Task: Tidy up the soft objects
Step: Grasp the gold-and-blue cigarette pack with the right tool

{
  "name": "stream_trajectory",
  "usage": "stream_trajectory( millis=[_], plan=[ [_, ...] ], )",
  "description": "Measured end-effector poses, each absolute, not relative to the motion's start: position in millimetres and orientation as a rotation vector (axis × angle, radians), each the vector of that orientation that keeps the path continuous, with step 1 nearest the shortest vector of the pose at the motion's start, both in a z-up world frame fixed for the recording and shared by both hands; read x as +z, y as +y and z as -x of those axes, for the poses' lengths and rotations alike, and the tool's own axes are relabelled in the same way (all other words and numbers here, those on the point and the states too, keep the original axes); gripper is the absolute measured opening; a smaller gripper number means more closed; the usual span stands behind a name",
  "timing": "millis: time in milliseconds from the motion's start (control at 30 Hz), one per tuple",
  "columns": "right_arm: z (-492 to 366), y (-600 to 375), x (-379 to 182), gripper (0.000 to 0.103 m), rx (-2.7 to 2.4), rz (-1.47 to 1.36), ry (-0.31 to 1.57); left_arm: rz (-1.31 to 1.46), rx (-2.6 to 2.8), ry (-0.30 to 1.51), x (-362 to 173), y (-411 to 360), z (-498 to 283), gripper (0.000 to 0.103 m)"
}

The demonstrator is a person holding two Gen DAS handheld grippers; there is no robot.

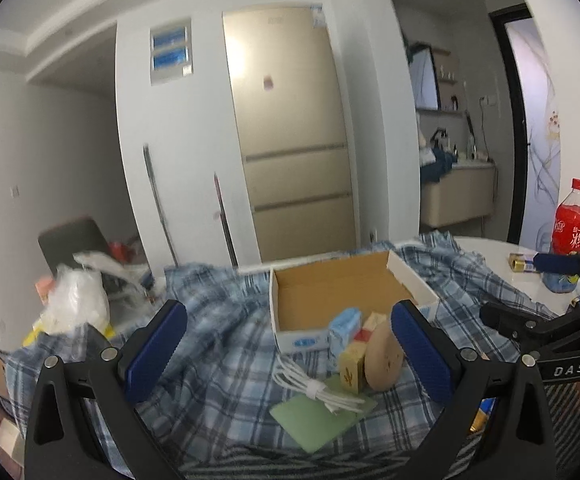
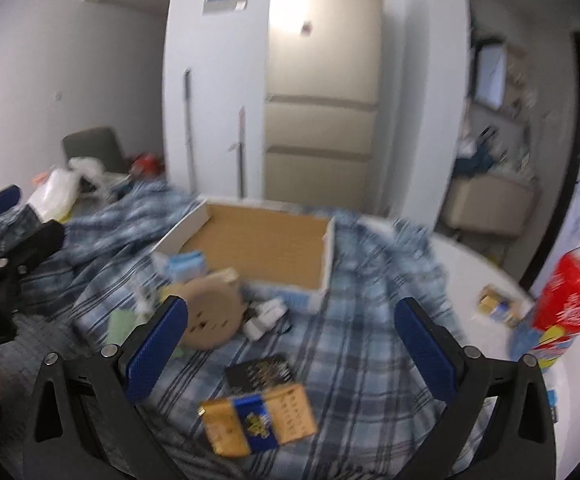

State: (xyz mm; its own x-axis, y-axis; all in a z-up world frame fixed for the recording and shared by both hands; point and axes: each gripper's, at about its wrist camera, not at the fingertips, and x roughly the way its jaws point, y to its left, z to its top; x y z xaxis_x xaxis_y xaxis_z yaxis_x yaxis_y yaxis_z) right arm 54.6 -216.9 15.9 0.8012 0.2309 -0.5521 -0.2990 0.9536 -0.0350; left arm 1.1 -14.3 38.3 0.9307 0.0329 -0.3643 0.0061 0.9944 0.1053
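Observation:
An open, empty cardboard box (image 1: pixel 330 292) (image 2: pixel 258 248) sits on a blue plaid cloth (image 1: pixel 218 320) (image 2: pixel 362 344). In front of it lie a tan round plush disc (image 1: pixel 384 360) (image 2: pixel 210 316), a light blue packet (image 1: pixel 344 328) (image 2: pixel 188 266), a small yellow carton (image 1: pixel 352 364), a coiled white cable (image 1: pixel 318 394) and a green sheet (image 1: pixel 318 420). A gold and blue packet (image 2: pixel 258 420) and a black packet (image 2: pixel 260 372) lie nearer in the right wrist view. My left gripper (image 1: pixel 290 356) is open and empty above the cloth. My right gripper (image 2: pixel 290 344) is open and empty.
A red drink bottle (image 1: pixel 572 220) (image 2: pixel 566 300) and small yellow boxes (image 1: pixel 522 262) (image 2: pixel 498 306) stand on the white table (image 1: pixel 502 252) at right. White plastic bags (image 1: pixel 74 300) and a dark chair (image 1: pixel 74 240) are at left. A beige fridge (image 1: pixel 290 140) stands behind.

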Motion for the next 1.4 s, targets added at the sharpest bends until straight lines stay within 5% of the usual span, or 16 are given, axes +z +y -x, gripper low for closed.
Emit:
stream_trajectory(
  millis=[433,1000,1200,1400],
  plan=[
    [-88,-224,-32,0.103,0.41,0.078,0.849,-0.105,-0.065,0.6,-8,-24,-36,0.103],
    [-87,-193,-74,0.103,0.547,0.402,1.019,-0.2,-0.15,0.694,-32,-26,-29,0.103],
    [-91,-195,-77,0.086,0.551,0.378,1.045,-0.212,-0.166,0.689,-31,-28,-26,0.103],
    [-82,-205,-58,0.085,0.54,0.333,0.985,-0.221,-0.192,0.678,-28,-29,-26,0.103]
  ],
)
